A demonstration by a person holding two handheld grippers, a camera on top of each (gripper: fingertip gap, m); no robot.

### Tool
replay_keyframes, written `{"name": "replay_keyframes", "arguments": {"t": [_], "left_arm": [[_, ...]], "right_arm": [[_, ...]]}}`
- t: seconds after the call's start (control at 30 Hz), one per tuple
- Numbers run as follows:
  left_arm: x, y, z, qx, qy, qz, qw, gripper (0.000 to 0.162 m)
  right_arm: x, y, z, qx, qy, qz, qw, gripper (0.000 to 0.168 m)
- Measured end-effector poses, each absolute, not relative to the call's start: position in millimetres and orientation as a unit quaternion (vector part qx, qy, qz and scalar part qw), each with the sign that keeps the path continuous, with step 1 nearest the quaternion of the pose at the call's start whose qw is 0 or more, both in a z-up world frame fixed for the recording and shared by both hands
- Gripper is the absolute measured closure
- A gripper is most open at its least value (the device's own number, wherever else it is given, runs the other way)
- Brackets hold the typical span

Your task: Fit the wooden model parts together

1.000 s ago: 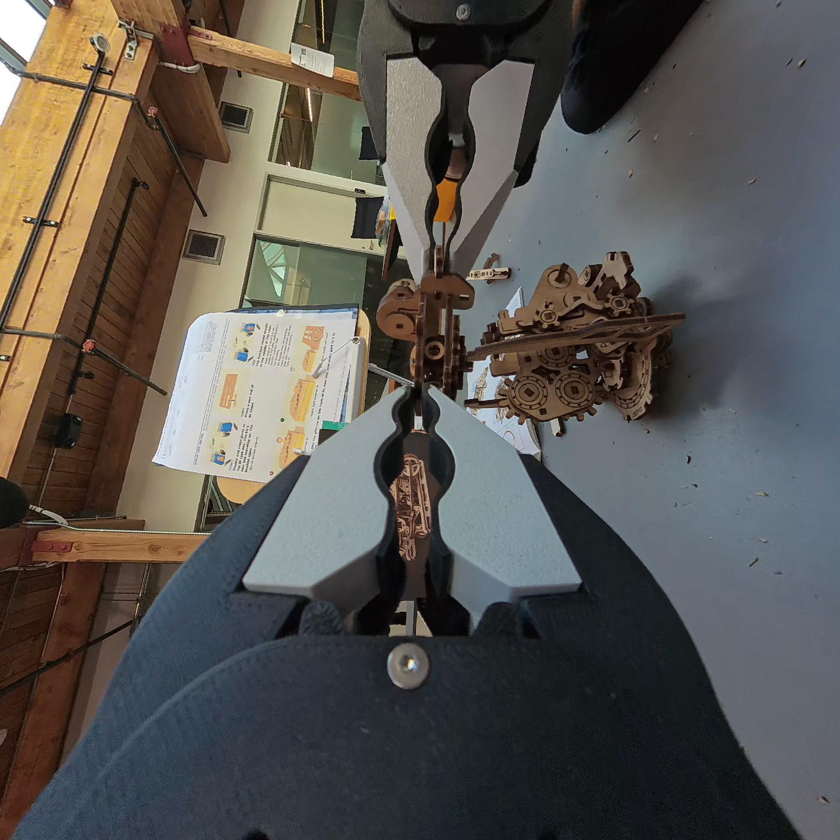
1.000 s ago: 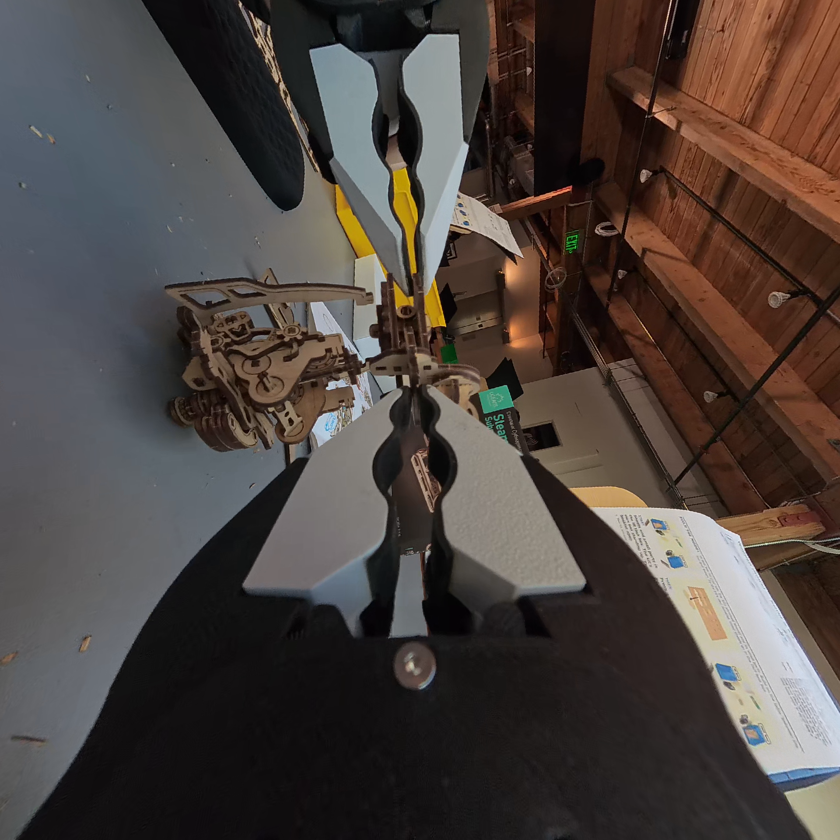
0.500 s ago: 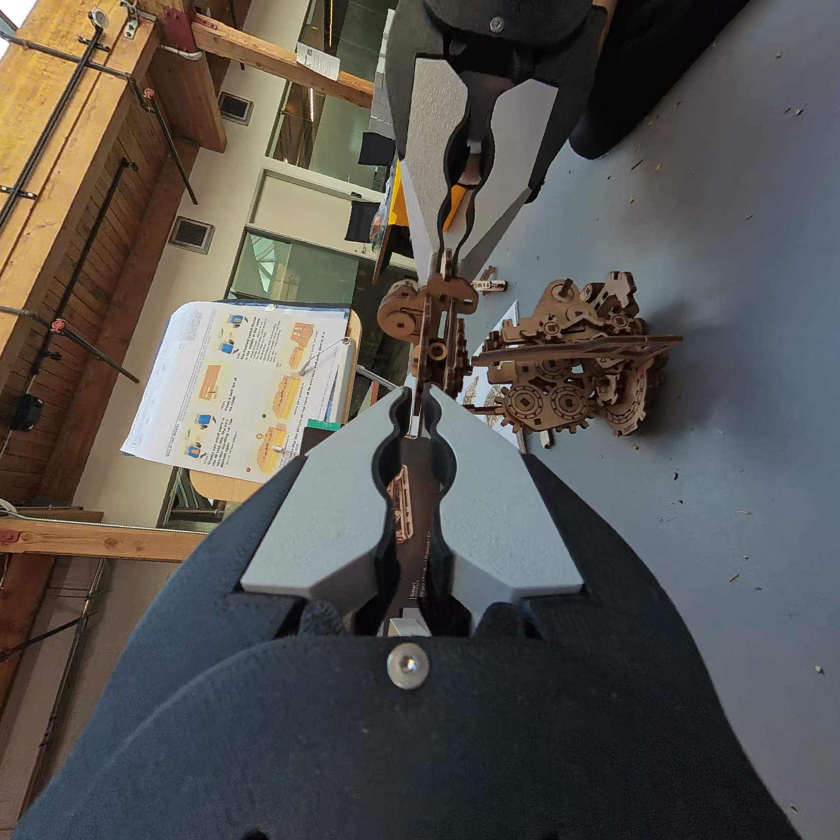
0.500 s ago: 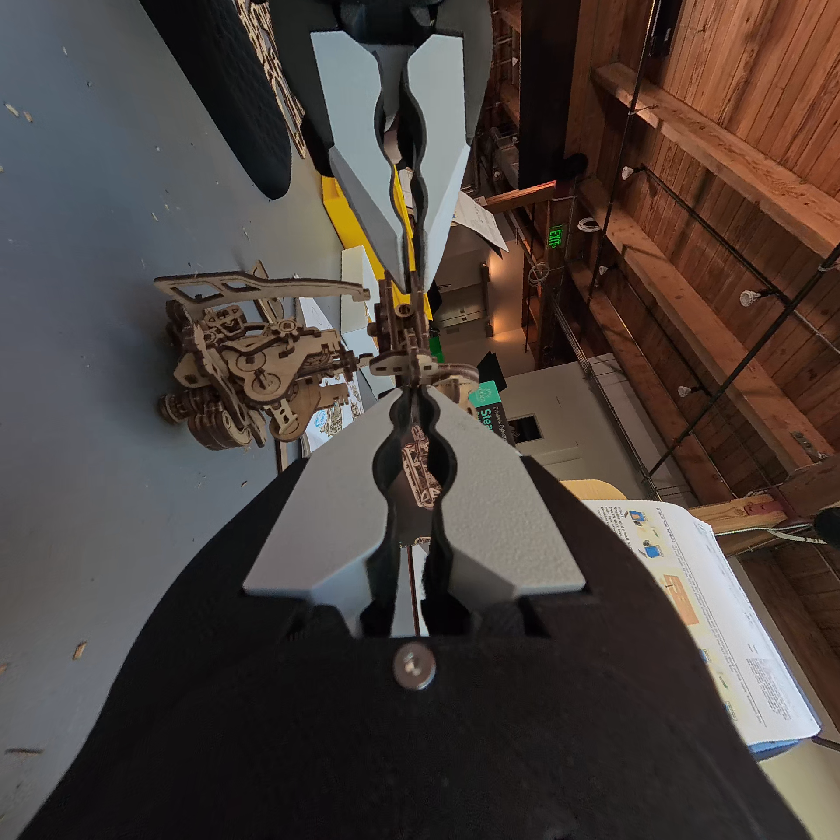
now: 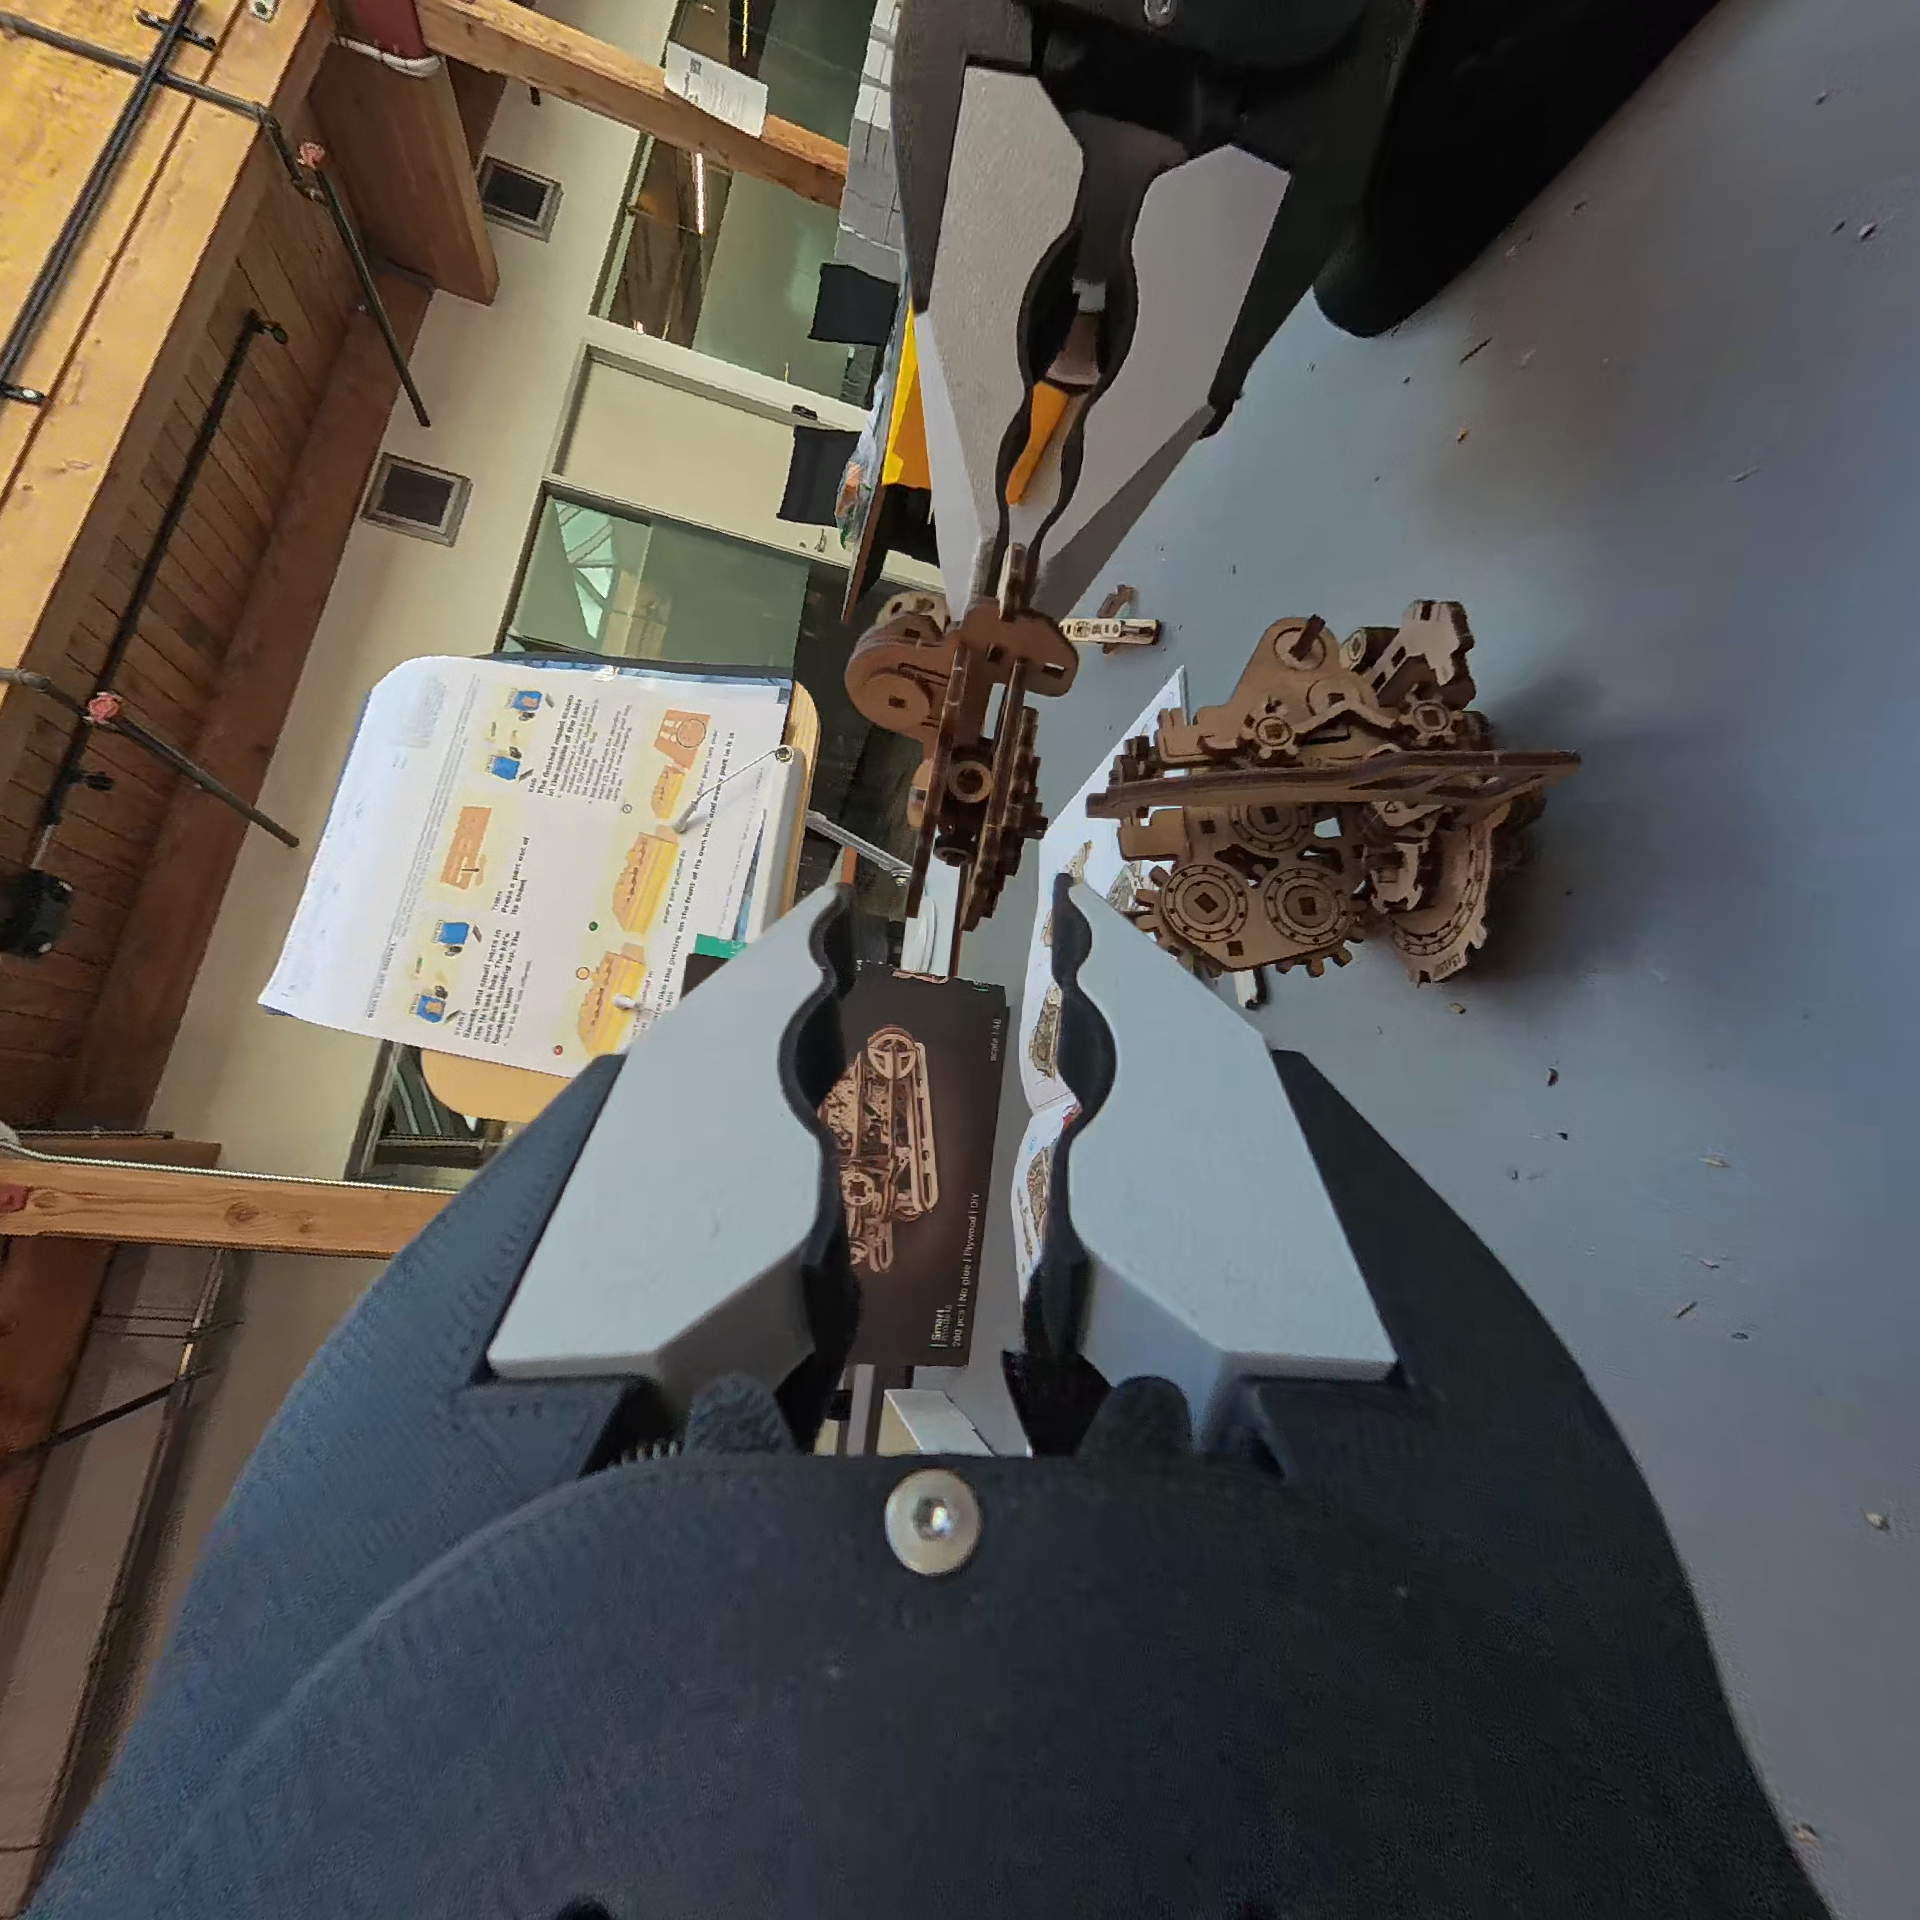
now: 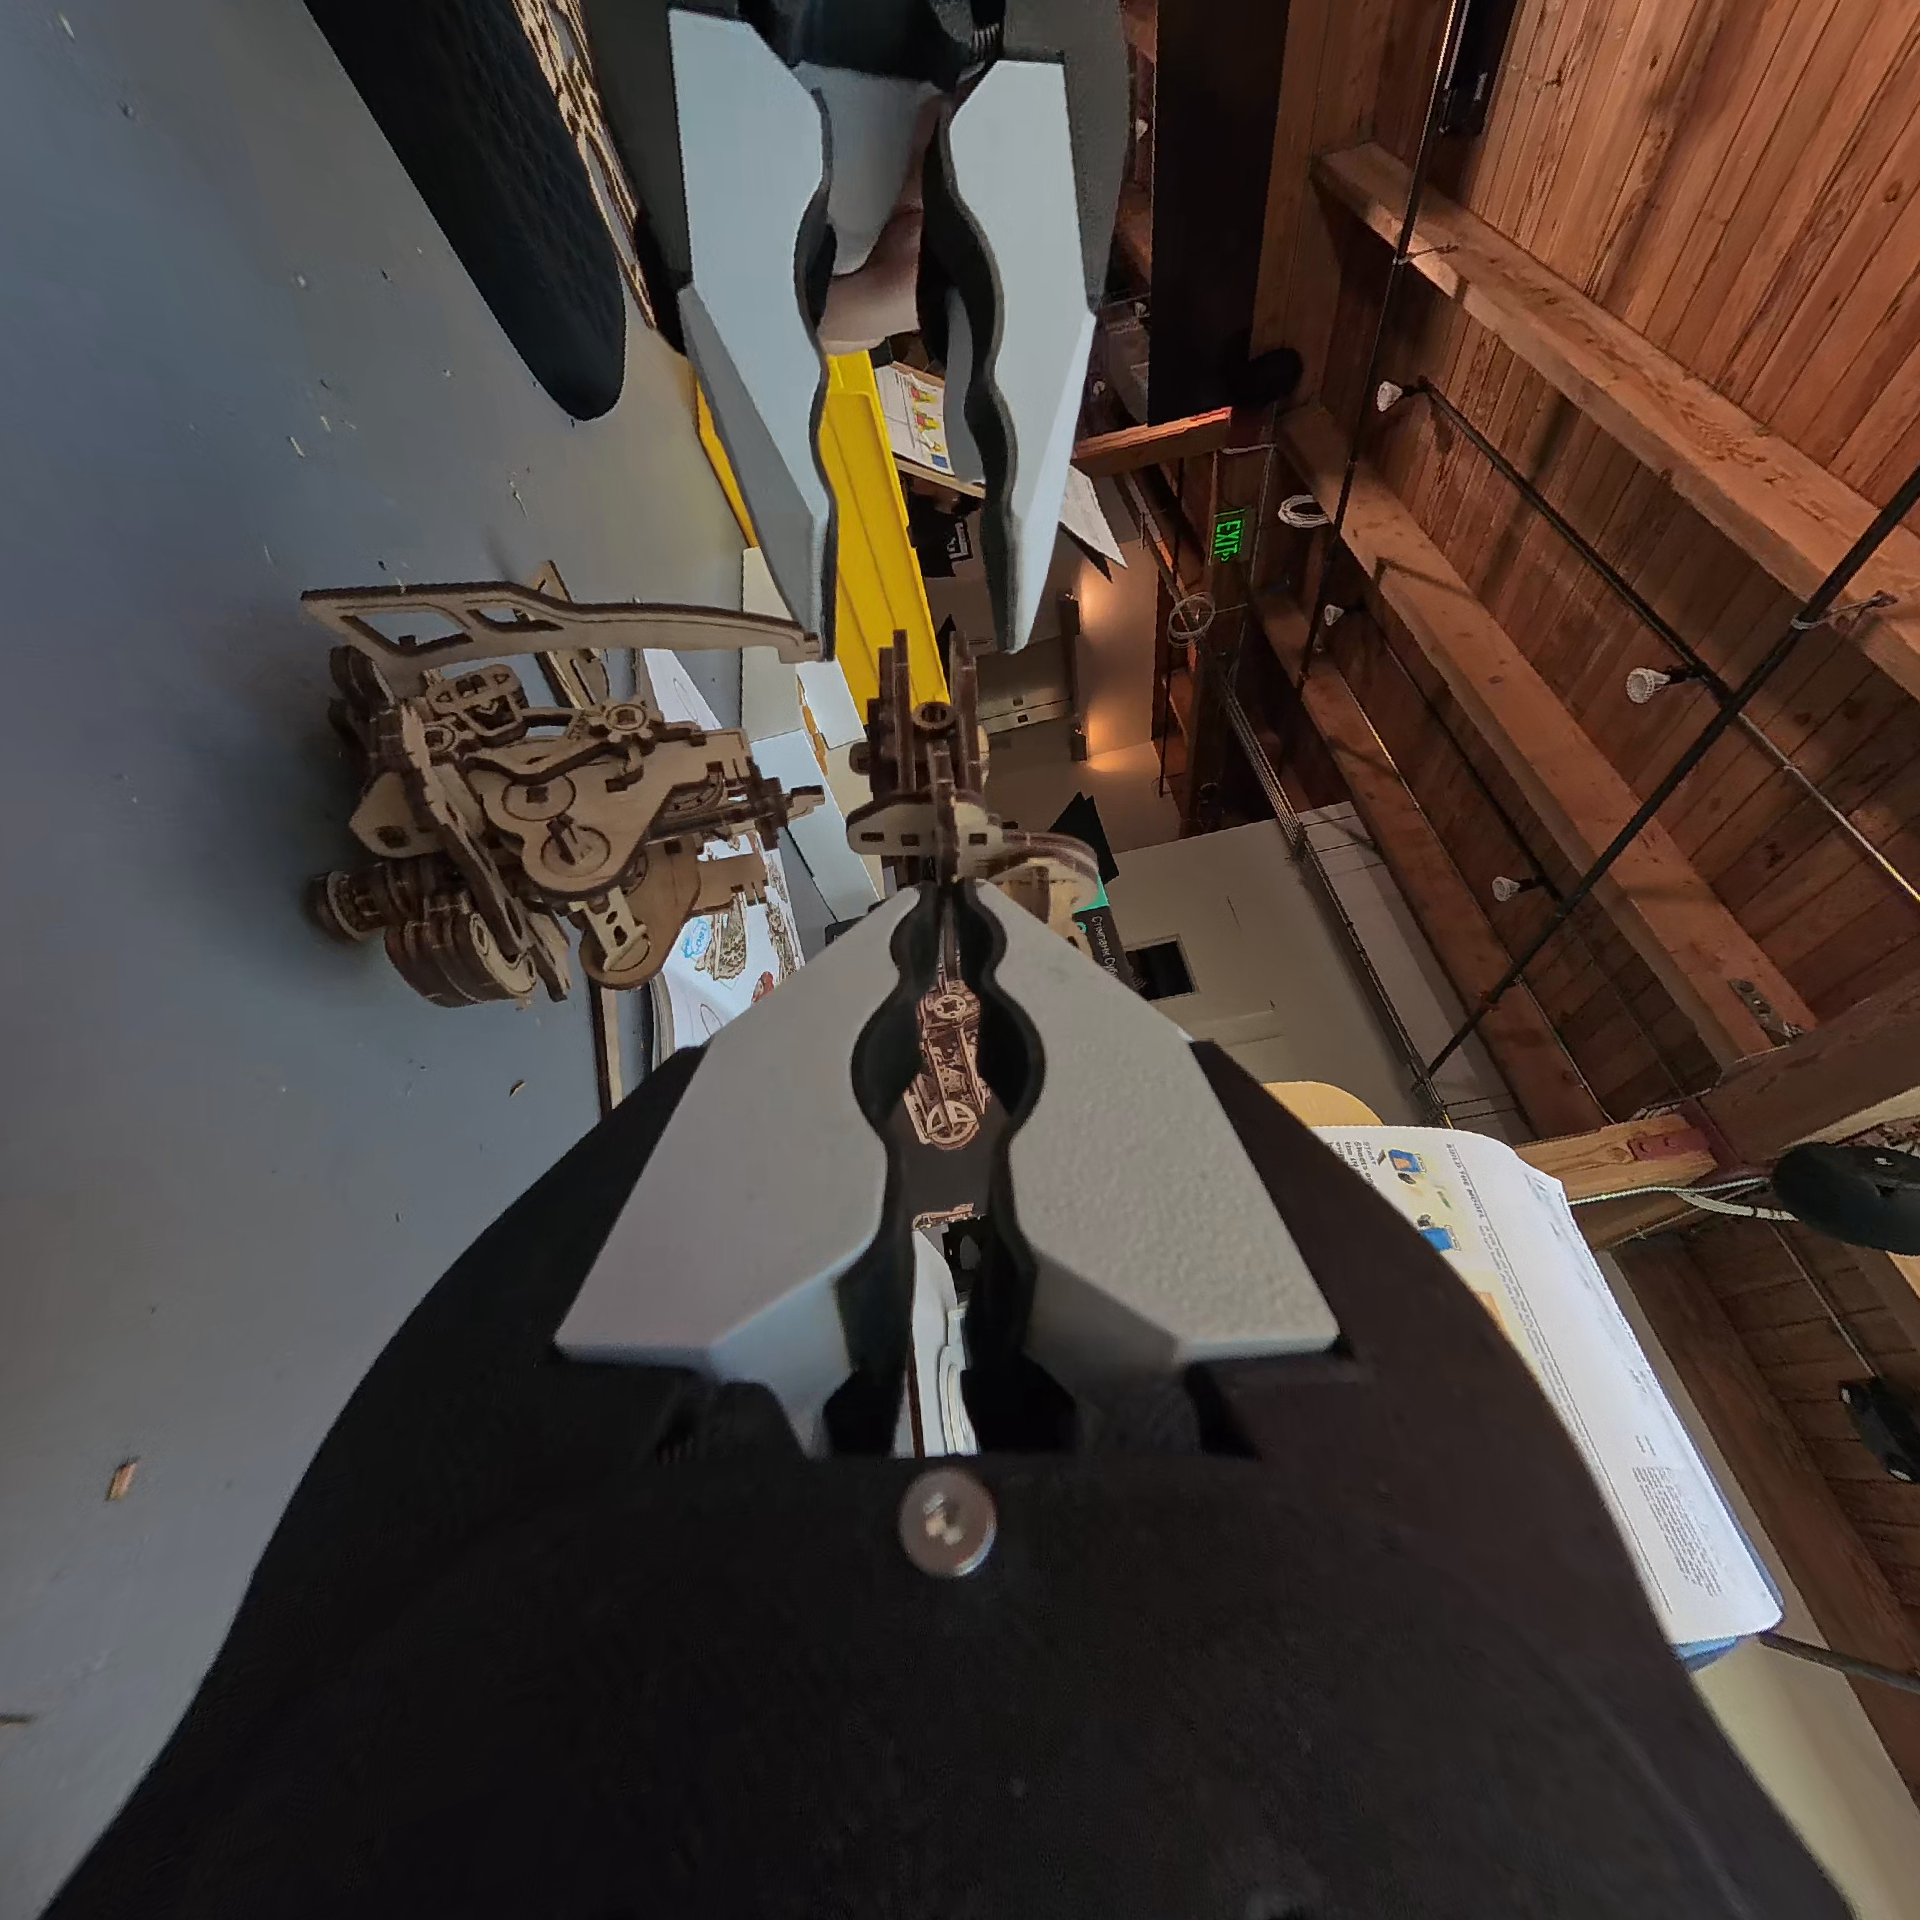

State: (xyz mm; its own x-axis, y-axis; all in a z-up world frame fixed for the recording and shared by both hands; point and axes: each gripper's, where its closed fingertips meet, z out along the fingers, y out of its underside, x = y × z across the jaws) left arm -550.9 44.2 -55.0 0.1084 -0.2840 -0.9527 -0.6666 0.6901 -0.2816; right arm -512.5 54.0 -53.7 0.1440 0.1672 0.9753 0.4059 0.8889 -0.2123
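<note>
Two claws are set tip to tip above the surface (image 5: 1662, 1143), and a small sub-assembly (image 5: 977, 748) of gears and plates is held up between them.

In the left wrist view the left claw (image 5: 945, 904) is spread wide and nothing is gripped by it. The sub-assembly lies dead ahead at 12 o'clock. Its near end is just at the mouth of the jaws, and no contact can be made out. Beyond it, also at 12 o'clock, the right claw (image 5: 1000, 582) is pinched narrow on the far end.

The right wrist view agrees. The right claw (image 6: 940, 894) is closed on a thin tab of the sub-assembly (image 6: 925, 769), and the left claw (image 6: 914, 639) gapes at 12 o'clock past the piece.

The long axis of the piece runs from 6 to 12 o'clock, along the line joining the two claws. The piece is therefore carried by the right claw alone.

The main model (image 5: 1330, 831) stands on the surface at about 2 o'clock of the left claw. It is seen at 9 o'clock in the right wrist view (image 6: 520, 810), near the held piece but clear of it. A loose part (image 5: 1107, 629) lies beyond.

The fitting is judged not yet done. A sideways carry toward the model is likely called for, and the slot it must meet cannot be made out.
</note>
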Motion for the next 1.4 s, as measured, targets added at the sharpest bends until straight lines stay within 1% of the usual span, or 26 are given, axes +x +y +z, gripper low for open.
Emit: {"name": "replay_keyframes", "arguments": {"t": [0.07, 0.3, 0.37, 0.43, 0.47, 0.87, 1.0, 1.07, 1.23, 1.4], "left_arm": [[-551.3, 46.2, -51.4, -0.347, 0.645, 0.177, 0.657, 0.13], [-546.6, 43.5, -56.1, -0.328, 0.656, 0.203, 0.649, 0.129], [-545.6, 42.9, -57.5, -0.325, 0.659, 0.203, 0.647, 0.133], [-545.2, 41.5, -58.1, -0.318, 0.661, 0.206, 0.647, 0.143], [-545.0, 40.8, -58.2, -0.313, 0.663, 0.209, 0.648, 0.145], [-542.6, 42.1, -62.8, -0.296, 0.669, 0.245, 0.637, 0.146], [-544.4, 45.3, -63.9, -0.305, 0.667, 0.244, 0.634, 0.146], [-545.0, 45.7, -64.6, -0.312, 0.668, 0.236, 0.634, 0.146], [-544.5, 43.4, -63.7, -0.326, 0.666, 0.198, 0.641, 0.146], [-550.6, 48.7, -61.4, -0.334, 0.662, 0.21, 0.637, 0.146]], "right_arm": [[-513.2, 52.9, -53.5, -0.217, -0.65, -0.08, 0.724, 0.166], [-516.4, 47.7, -56.5, -0.204, -0.659, -0.073, 0.72, 0.166], [-515.9, 49.0, -55.9, -0.205, -0.658, -0.073, 0.721, 0.166], [-515.7, 49.6, -55.4, -0.207, -0.657, -0.069, 0.721, 0.166], [-516.1, 49.2, -55.6, -0.207, -0.658, -0.066, 0.721, 0.166], [-519.6, 53.3, -58.0, -0.213, -0.656, -0.071, 0.72, 0.165], [-517.7, 57.9, -57.6, -0.221, -0.651, -0.075, 0.722, 0.16], [-516.6, 57.1, -58.7, -0.224, -0.654, -0.066, 0.72, 0.159], [-515.1, 48.7, -73.8, -0.224, -0.68, -0.041, 0.697, 0.163], [-524.5, 45.8, -87.1, -0.222, -0.703, -0.041, 0.674, 0.161]]}}
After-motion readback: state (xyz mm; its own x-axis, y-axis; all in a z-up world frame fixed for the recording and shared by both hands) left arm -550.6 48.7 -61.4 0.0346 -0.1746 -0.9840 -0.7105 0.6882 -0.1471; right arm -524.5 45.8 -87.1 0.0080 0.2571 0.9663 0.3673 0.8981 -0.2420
